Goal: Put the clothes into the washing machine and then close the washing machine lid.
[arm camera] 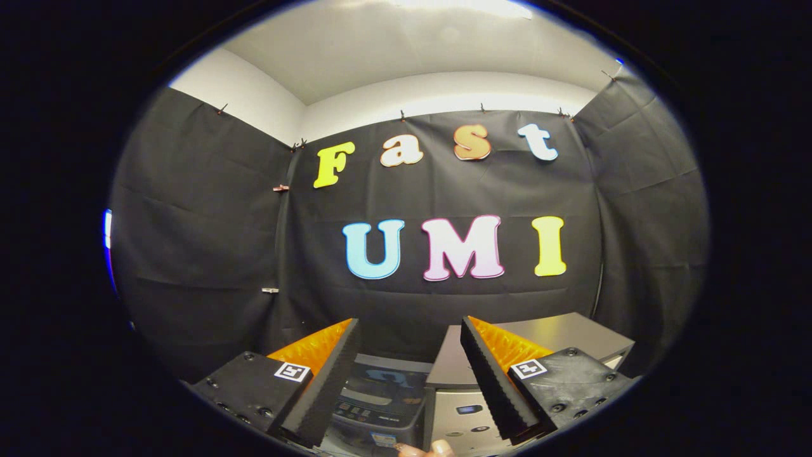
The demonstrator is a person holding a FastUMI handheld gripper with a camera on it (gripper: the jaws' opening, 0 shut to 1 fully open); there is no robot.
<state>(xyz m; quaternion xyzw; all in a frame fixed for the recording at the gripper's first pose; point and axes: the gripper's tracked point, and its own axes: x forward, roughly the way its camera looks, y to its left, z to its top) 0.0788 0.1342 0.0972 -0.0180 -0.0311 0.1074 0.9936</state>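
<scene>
The tool [409, 374] hung spread and empty above the washing machine [380, 400]. Clothes, possibly the peach scrap [426, 449] below, would handle soft and light; pinch a bunched fold.

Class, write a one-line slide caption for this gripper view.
Open gripper, holding nothing, raised above a washing machine with its lid shut, beside a grey appliance.

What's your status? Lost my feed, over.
Gripper open, holding nothing. Washing machine just ahead, below the fingers, lid looks down. Grey cabinet beside it. No clothes spotted.
</scene>
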